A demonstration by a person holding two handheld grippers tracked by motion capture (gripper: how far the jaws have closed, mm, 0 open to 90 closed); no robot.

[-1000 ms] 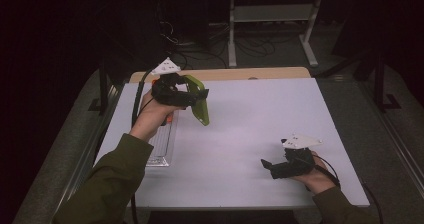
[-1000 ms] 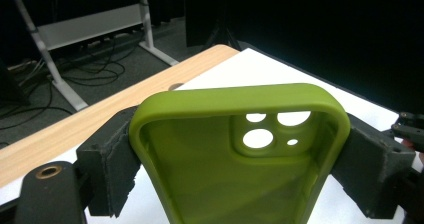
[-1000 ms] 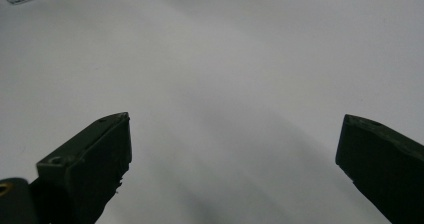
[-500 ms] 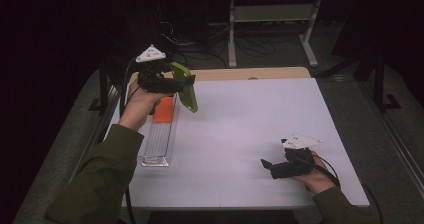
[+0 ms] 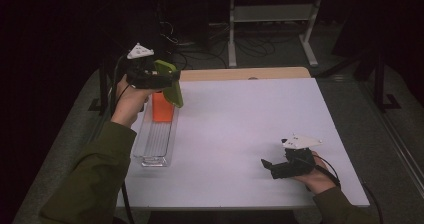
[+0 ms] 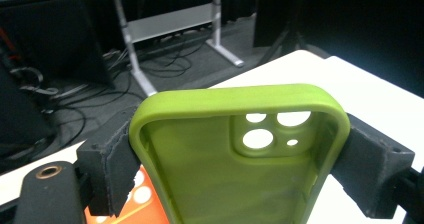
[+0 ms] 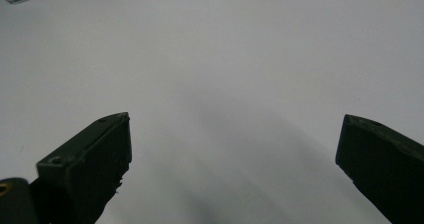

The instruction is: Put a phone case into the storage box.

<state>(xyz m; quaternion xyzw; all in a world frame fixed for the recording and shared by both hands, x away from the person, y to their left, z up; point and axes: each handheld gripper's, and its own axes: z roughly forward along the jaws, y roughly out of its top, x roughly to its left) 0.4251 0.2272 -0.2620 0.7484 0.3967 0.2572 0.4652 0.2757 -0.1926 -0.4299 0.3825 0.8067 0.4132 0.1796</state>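
Your left tool point(image 5: 167, 79) clamped on green phone case point(image 5: 170, 82), held in air above far end of clear tray point(image 5: 155, 144), near orange case point(image 5: 162, 108). Right tool point(image 5: 267, 165) jaws apart, idle on surface point(image 5: 240, 129). Pickup done; placement left.

Left gripper point(image 5: 167, 81) is up in the air at the far left, arm stretched forward, jaws pinched in tight with 1 pad point(image 6: 107, 169) on each side. Right gripper point(image 5: 267, 165) sits low near the front right, pointing left, jaws spread wide.
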